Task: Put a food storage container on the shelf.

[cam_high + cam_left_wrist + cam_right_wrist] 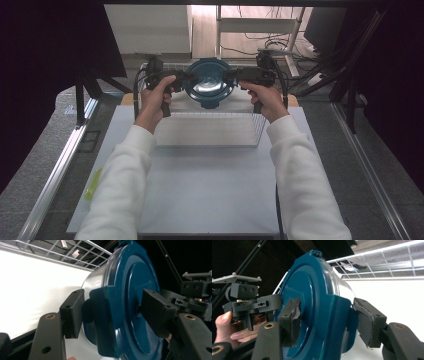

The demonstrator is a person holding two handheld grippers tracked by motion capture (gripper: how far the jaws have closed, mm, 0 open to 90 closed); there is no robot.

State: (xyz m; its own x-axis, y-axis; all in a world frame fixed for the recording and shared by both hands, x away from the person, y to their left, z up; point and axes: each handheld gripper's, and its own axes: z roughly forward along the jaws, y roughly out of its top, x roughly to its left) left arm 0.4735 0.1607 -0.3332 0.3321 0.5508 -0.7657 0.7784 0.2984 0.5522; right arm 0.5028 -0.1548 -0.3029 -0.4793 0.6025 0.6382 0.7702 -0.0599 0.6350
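Both grippers, left gripper (186, 76) and right gripper (231, 75), clamp blocky black pads on opposite side tabs of the round, glossy blue-lidded clear container (209, 82), held between them above the wire basket (207, 129).

Lab: black curtains (55, 45), floor cables (260, 42)

Lidded container (209, 82) between left tongs (184, 80) and right tongs (233, 76), above wire basket (210, 131).
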